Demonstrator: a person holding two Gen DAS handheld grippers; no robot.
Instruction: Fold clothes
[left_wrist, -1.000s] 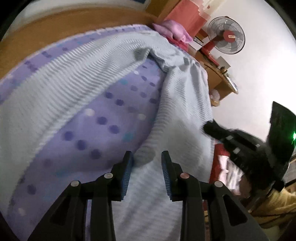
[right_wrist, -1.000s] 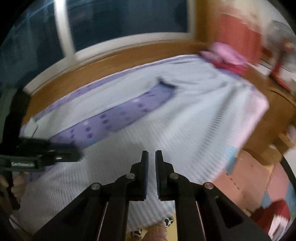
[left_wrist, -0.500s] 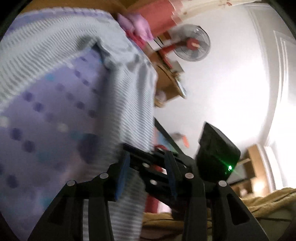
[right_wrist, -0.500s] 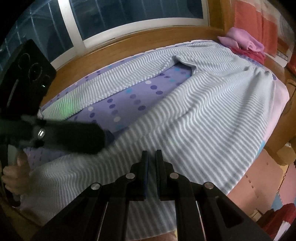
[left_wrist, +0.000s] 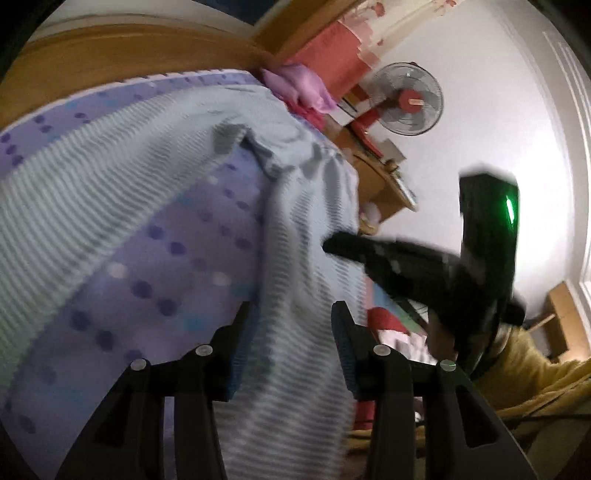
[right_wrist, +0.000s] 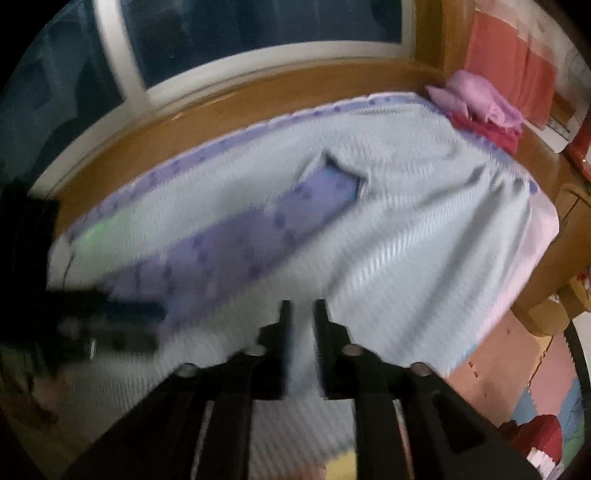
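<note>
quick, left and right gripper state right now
left gripper: jaws opening, striped pants between them, not pinched.
right gripper: jaws opening, nothing gripped, above the striped pants.

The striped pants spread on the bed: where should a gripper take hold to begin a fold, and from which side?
Probably a leg hem of the striped pants at the bed's near edge, approached from the near side: both legs lie flat, splayed toward the cameras. The right gripper, jaws opening, already hovers there.
</note>
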